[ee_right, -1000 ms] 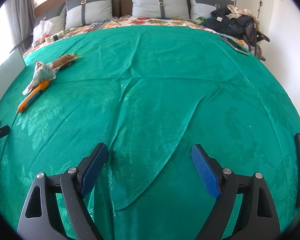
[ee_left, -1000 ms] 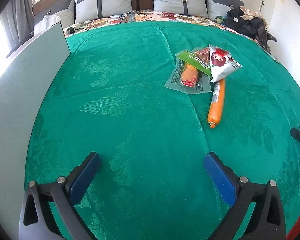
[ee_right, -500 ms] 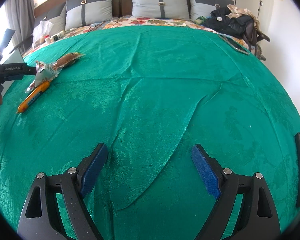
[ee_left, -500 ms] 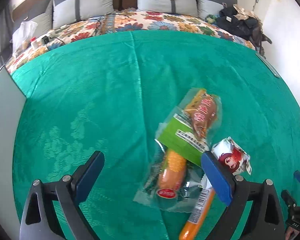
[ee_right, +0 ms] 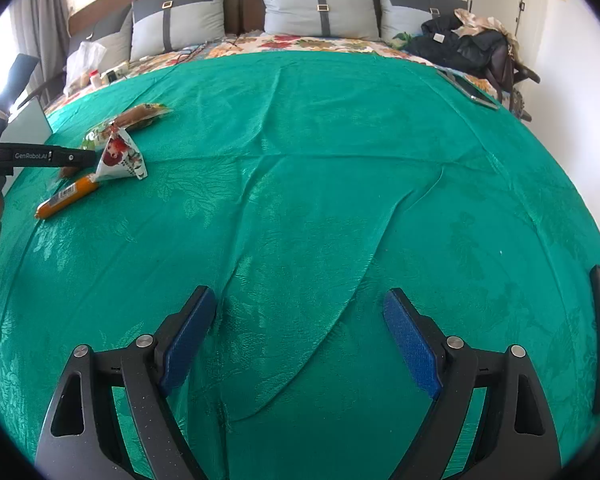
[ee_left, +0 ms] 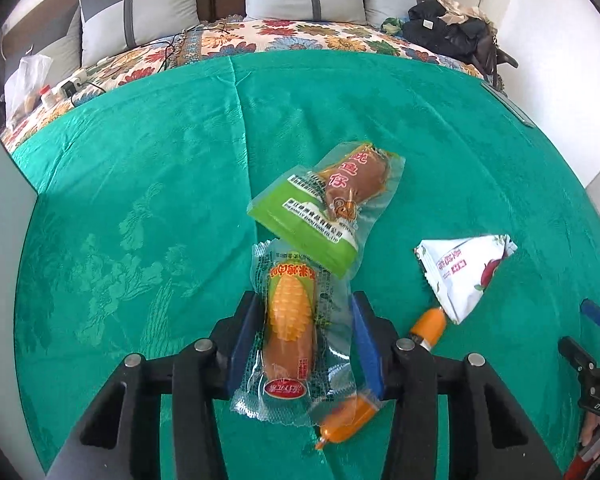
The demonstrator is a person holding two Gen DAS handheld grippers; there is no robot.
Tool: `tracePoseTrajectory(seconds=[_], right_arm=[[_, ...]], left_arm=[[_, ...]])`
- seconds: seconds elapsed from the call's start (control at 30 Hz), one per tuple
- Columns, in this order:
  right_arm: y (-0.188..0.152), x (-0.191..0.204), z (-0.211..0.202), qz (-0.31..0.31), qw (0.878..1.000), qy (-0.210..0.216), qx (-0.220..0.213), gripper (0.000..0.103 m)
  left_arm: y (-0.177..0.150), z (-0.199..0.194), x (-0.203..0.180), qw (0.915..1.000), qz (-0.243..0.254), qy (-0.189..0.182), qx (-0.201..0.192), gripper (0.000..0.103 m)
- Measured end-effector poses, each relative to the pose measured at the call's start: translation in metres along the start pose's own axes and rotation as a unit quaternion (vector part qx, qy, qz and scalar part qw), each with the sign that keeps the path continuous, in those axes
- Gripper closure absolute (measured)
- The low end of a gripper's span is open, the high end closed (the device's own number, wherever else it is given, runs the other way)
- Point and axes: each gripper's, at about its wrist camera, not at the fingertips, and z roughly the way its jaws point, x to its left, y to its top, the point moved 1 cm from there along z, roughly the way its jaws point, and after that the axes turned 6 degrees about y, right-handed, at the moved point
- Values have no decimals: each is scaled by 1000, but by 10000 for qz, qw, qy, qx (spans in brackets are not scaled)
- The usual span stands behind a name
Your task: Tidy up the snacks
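The left gripper, its jaws having just been closing, is bracketing the corn sausage packet low in the frame's centre; whether the pads are pressing it cannot be told. An orange sausage stick is lying beneath, a white triangular packet at right. The right gripper is gaping empty over the green bedspread.

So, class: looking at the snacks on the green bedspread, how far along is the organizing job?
Done: nothing looks sorted yet; the brown snack pack, white triangular packet and orange sausage stick lie loose on the bedspread. In hand: the left gripper has just been closing around the corn sausage pack. The right gripper hangs open, empty. Left: moving every snack.
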Motion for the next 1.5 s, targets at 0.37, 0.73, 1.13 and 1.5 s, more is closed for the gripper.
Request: tracePoseTrajectory(seconds=[0.37, 0.73, 1.13, 1.5], right_arm=[[0, -1, 0, -1, 10000, 1, 1, 15], [0, -1, 0, 1, 10000, 0, -3, 15], [8, 16, -3, 402, 9985, 53, 359, 14], [71, 166, 62, 1833, 9622, 1716, 1058, 17]], left_arm=[[-105, -55, 59, 9966, -720, 394, -66, 31], [-114, -44, 67, 9914, -736, 967, -483, 0], [-112, -43, 68, 9914, -750, 957, -481, 0], [-112, -43, 68, 9914, -751, 954, -482, 0]])
